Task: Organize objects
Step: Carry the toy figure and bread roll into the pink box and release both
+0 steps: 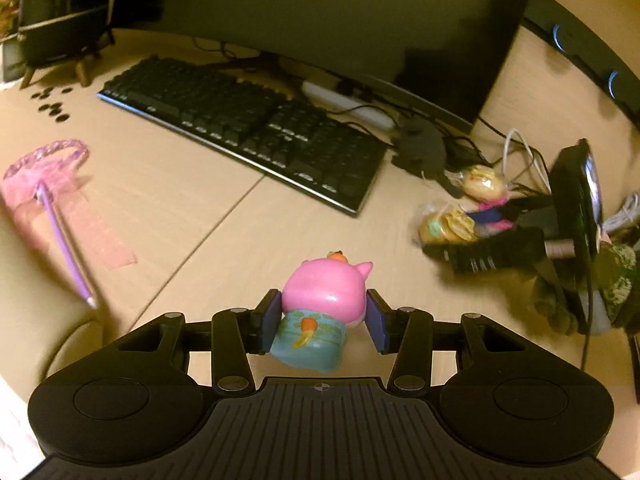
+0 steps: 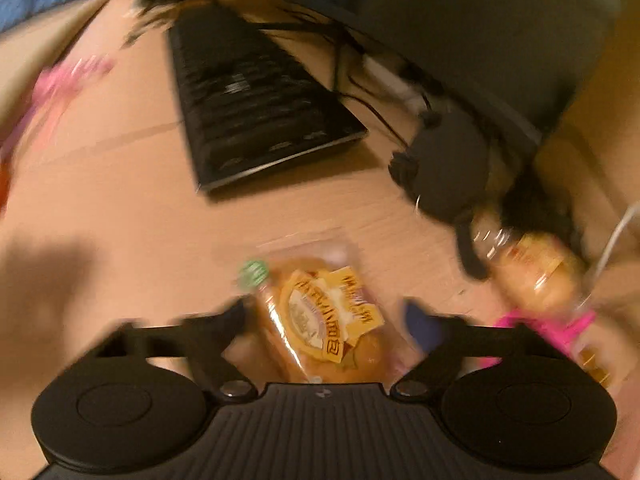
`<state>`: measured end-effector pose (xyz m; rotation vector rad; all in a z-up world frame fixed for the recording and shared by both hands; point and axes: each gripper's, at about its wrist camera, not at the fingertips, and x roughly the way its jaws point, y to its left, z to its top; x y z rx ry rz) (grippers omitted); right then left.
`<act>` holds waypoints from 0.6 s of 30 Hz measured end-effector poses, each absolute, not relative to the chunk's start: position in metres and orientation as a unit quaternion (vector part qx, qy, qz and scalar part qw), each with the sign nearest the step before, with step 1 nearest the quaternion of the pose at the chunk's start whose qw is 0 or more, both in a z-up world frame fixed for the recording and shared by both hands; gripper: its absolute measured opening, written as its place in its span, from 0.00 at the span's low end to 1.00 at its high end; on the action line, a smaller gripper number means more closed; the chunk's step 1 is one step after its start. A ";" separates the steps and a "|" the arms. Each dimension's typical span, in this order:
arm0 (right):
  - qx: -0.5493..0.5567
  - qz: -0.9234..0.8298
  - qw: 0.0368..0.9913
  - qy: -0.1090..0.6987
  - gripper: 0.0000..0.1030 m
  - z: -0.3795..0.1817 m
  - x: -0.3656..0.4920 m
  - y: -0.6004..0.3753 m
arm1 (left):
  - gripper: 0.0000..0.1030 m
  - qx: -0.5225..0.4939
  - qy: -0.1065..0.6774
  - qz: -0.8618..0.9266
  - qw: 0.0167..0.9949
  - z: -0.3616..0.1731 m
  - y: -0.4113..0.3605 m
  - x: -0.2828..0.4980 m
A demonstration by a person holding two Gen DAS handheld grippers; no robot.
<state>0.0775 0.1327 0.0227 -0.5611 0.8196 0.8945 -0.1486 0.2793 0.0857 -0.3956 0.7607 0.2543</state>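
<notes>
Left jaws pinching pink pig toy [image 1: 325, 314], right jaws spread around clear-wrapped bun packet [image 2: 326, 326], desk [image 1: 192, 208] beneath

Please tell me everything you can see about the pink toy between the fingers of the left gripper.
The pink toy is a small glossy figure, plastic or rubber by its look. It has a round pink head with a pointed ear at the right and a small orange piece on top. Below is a light blue body printed with an orange carrot. It stands roughly upright on the desk, seen from behind, in the left gripper. The left pad touches it; at the right pad contact is unclear.
</notes>
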 end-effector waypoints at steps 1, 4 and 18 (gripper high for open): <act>-0.226 0.407 0.788 0.403 0.53 0.026 0.083 0.132 | 0.48 -0.188 0.369 0.118 0.903 0.086 0.279 -0.147; -0.170 0.397 0.802 0.413 0.52 0.041 0.070 0.112 | 0.48 -0.168 0.378 0.090 0.906 0.089 0.269 -0.137; -0.072 0.184 0.904 0.380 0.53 0.110 -0.057 -0.133 | 0.48 -0.093 0.321 -0.163 0.928 0.142 0.103 -0.023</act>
